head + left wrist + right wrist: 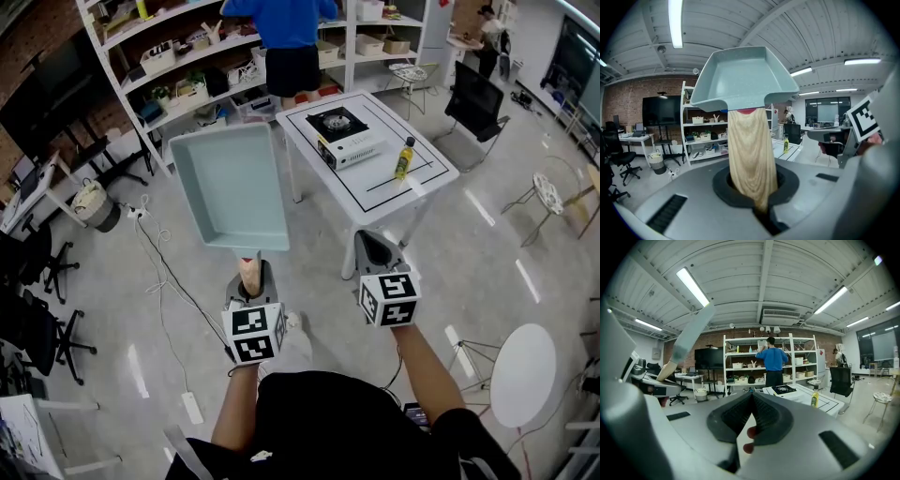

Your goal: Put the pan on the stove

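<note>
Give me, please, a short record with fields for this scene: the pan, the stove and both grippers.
pan: light teal, rectangular, held in the air over the floor, left of the table in the head view
handle: pale wood, clamped in the left gripper
left gripper: shut on the handle
right gripper: jaws together, nothing between them
stove: single burner, on the white table, burner bare
bottle: yellow, upright on the table beside the stove
task status: pan not yet on the stove

I'm standing in a lab-like workroom: open shelves (202, 70) of boxes, office chairs (475, 94), a big screen (663, 110), a brick wall (623, 99).
</note>
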